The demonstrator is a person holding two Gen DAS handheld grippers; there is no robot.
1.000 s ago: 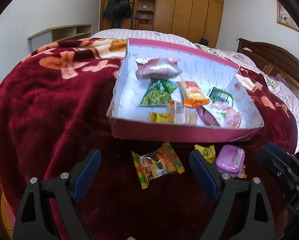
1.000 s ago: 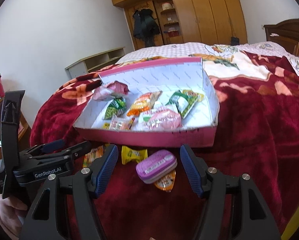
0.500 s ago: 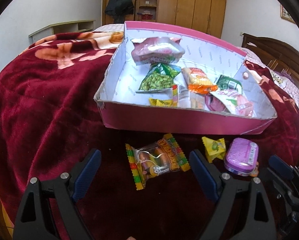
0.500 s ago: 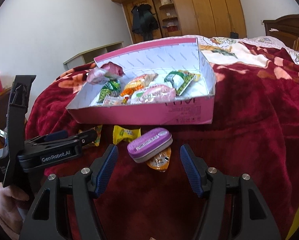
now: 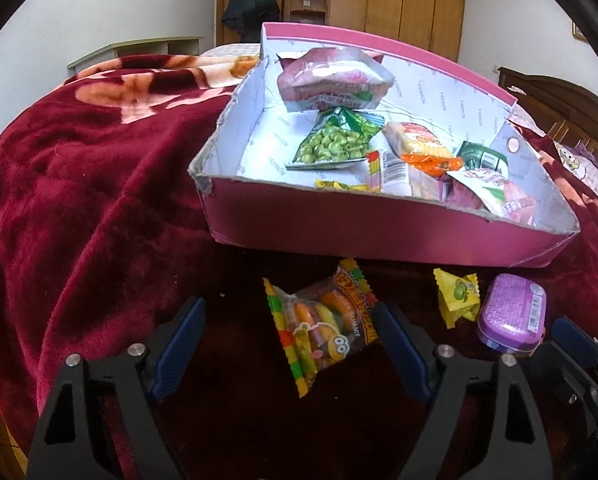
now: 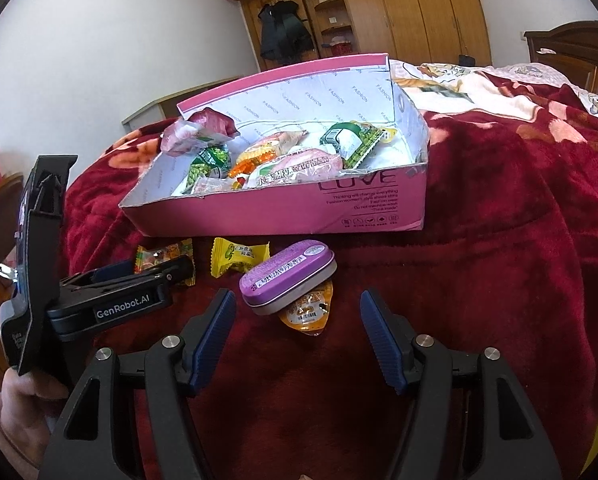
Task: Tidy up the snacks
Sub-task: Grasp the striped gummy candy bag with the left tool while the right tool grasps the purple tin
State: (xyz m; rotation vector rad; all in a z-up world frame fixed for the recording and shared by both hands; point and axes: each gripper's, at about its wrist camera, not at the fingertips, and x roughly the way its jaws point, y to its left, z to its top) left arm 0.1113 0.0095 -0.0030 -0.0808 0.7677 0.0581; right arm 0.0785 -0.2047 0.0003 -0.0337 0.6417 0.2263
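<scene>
Two black handheld grippers with blue ribbed pads angle downward. The left gripper [image 5: 289,346], filling the lower half of its own view, has its jaws closing, pads not yet pressing on anything. The right gripper [image 6: 297,336] sits at the bottom of its view, jaws standing apart. At the lower left, a person's hand [image 6: 17,420] grips the left tool's handle.

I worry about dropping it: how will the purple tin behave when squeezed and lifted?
The purple tin looks rigid, so it should not crush. Its smooth lid may slip. It lies tilted on a jelly cup, so it could shift when touched.
</scene>
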